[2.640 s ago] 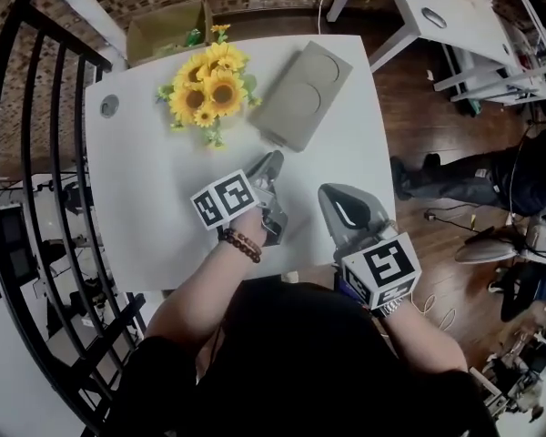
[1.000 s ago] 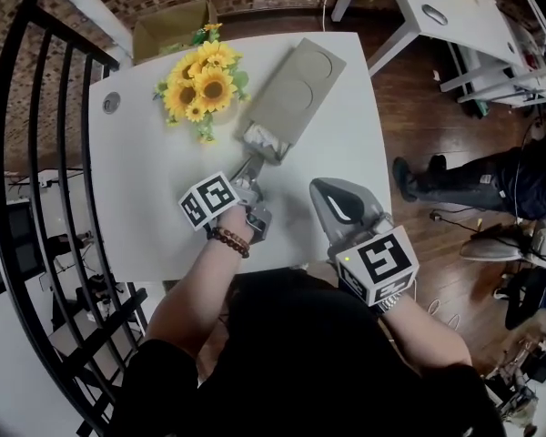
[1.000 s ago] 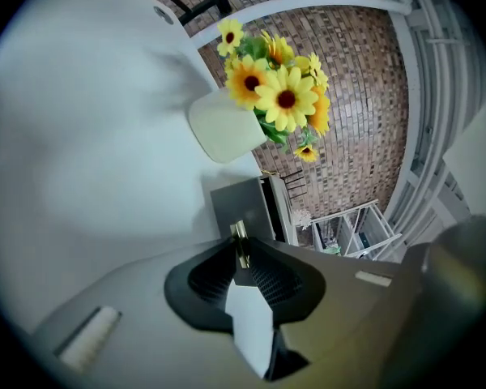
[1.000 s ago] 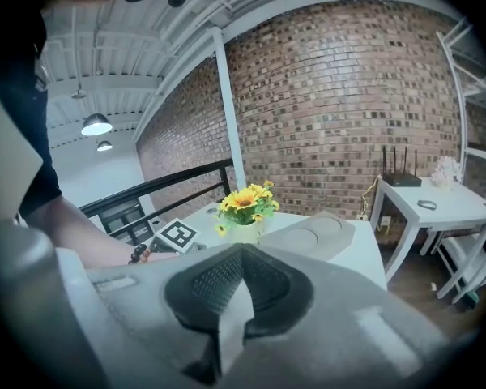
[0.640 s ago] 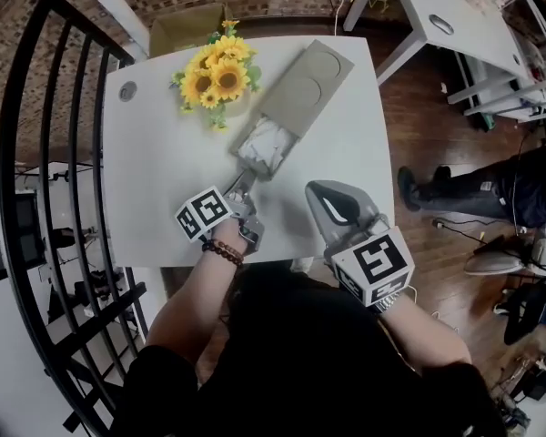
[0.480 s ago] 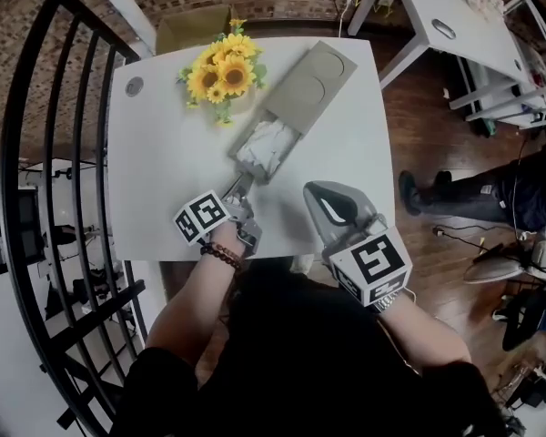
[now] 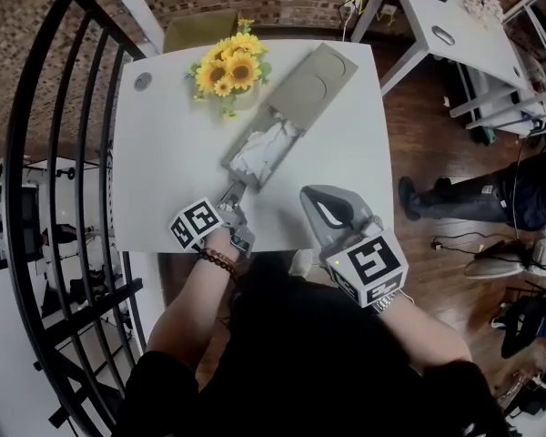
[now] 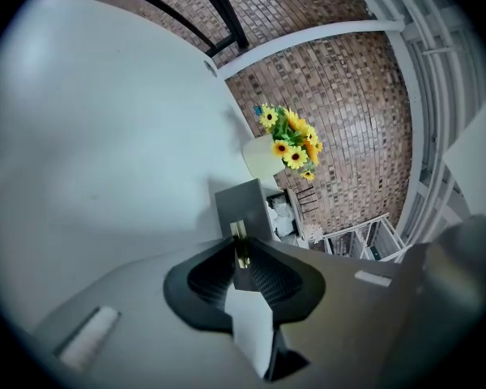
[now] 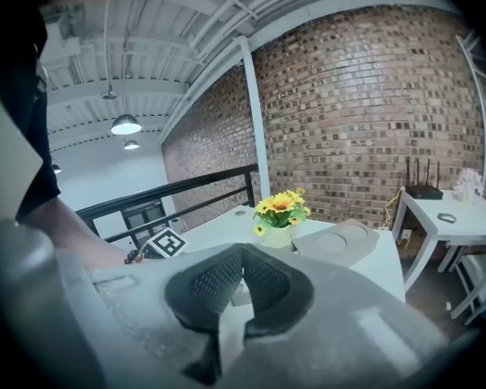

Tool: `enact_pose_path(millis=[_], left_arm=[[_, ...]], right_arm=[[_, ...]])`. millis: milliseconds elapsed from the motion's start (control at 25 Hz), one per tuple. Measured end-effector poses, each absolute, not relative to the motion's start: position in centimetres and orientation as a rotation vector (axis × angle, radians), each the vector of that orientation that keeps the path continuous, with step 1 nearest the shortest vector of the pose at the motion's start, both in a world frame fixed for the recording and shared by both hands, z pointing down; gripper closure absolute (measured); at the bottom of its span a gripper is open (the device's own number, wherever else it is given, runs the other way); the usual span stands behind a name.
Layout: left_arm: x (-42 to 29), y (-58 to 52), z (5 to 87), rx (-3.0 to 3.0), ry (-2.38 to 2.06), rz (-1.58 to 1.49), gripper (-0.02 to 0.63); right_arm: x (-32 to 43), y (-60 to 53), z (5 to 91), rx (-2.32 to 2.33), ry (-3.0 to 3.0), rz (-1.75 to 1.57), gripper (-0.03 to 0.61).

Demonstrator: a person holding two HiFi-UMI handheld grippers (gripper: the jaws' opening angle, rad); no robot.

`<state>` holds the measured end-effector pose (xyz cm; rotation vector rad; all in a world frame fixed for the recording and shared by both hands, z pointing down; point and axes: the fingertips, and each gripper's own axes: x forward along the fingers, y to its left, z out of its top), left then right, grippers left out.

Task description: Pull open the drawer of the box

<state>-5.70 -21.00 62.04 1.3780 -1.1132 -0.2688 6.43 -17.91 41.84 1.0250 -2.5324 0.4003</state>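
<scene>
A flat grey box (image 7: 311, 82) lies slantwise on the white table (image 7: 164, 153). Its drawer (image 7: 231, 163) stands pulled far out toward me, with crumpled white paper (image 7: 260, 146) inside. My left gripper (image 7: 231, 191) is shut on the small brass pull (image 8: 241, 250) at the middle of the drawer front (image 8: 241, 207). In the left gripper view the paper (image 8: 280, 212) shows behind that front. My right gripper (image 7: 313, 200) hovers near the table's front edge, to the right of the drawer, shut with nothing between its jaws. The right gripper view shows the box (image 9: 345, 240) ahead.
A white pot of sunflowers (image 7: 229, 69) stands left of the box, near the far edge. A cable hole (image 7: 143, 82) sits at the far left corner. A black railing (image 7: 64, 180) runs along the left; another white table (image 7: 446, 35) and a seated person's legs (image 7: 491, 198) are to the right.
The drawer was closed 2.6 s ago. My left gripper has since drawn it out toward me by the pull, baring the white paper. The right gripper has barely moved.
</scene>
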Motion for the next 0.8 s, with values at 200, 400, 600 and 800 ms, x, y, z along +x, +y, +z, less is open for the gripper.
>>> enact_pose_path(millis=[200, 400, 600, 800], left_arm=[[-5.9, -20.7, 62.3, 1.376, -1.122, -0.264, 0.549], [-6.4, -20.7, 62.4, 1.386, -1.143, -0.244, 0.532], [-7.3, -20.6, 61.5, 1.411, -1.205, -0.226, 0.532], [-8.2, -19.7, 58.9, 1.485, -1.305, -0.179, 0.534]], right_arm=[[6.6, -17.4, 41.8, 1.022, -2.534, 0.397, 0.588], [6.7, -17.3, 41.7, 1.023, -2.539, 0.390, 0.588], [7.0, -17.0, 41.2, 1.024, -2.561, 0.380, 0.588], [7.5, -16.2, 40.1, 1.026, -2.595, 0.363, 0.588]])
